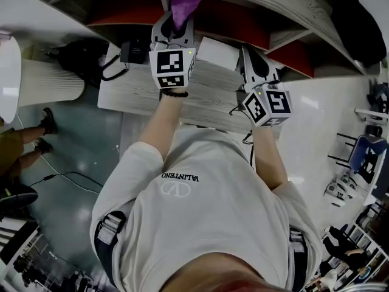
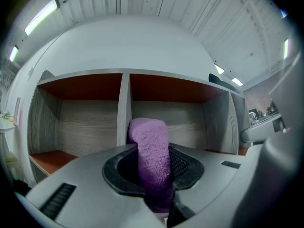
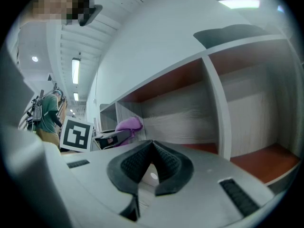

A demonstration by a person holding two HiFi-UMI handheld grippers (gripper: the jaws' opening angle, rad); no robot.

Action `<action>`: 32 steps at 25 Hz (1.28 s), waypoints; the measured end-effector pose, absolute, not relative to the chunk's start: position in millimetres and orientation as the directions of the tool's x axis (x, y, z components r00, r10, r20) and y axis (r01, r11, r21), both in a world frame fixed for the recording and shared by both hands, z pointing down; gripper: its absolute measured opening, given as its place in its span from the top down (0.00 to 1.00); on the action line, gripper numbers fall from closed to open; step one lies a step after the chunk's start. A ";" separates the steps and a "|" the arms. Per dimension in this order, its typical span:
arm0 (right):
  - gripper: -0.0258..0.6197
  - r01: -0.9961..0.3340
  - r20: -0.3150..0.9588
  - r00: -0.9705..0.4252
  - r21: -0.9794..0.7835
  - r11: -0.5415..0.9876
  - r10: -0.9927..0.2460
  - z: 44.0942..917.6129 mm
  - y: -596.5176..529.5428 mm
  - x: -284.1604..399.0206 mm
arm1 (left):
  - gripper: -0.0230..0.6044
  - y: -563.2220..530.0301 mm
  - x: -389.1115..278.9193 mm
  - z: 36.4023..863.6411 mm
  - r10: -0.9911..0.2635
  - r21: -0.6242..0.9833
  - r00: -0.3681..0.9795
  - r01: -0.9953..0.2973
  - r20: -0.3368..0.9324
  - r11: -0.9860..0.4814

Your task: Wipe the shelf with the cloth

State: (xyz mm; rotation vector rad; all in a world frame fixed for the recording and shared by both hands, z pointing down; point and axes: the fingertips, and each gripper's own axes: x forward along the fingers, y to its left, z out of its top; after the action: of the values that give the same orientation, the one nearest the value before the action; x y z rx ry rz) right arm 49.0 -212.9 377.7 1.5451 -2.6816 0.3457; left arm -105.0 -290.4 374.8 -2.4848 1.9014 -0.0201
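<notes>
A purple cloth sticks up from my left gripper, which is shut on it. In the left gripper view the cloth stands folded between the two dark pads and droops over toward the shelf. The shelf is grey wood grain with red-brown boards, split by a vertical divider. My right gripper hovers to the right over the table, jaws shut with nothing between them. From the right gripper view the cloth and the shelf both show.
A wood-grain table stands in front of the shelf. It carries a white box and a black adapter with cable. A black bag lies at the left. A person stands at far left, chairs at right.
</notes>
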 end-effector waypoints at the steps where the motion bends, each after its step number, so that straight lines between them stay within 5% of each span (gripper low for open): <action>1: 0.96 -0.858 0.135 -0.506 -0.177 0.482 -0.852 378.4 -212.9 49.5 | 0.81 -290.4 -105.0 376.4 -0.965 -0.018 0.261 -0.965 0.005 -0.261; 32: 0.96 -0.870 0.168 -0.487 -0.183 0.458 -0.857 394.5 -211.7 56.1 | 0.81 -292.4 -102.4 427.8 -0.960 -0.025 0.264 -0.963 0.088 -0.267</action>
State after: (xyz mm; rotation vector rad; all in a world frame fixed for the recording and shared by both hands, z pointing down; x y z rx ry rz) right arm 56.1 -211.7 394.5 1.5634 -2.6378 0.3785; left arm -102.4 -292.4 427.8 -2.5242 1.9214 -0.1355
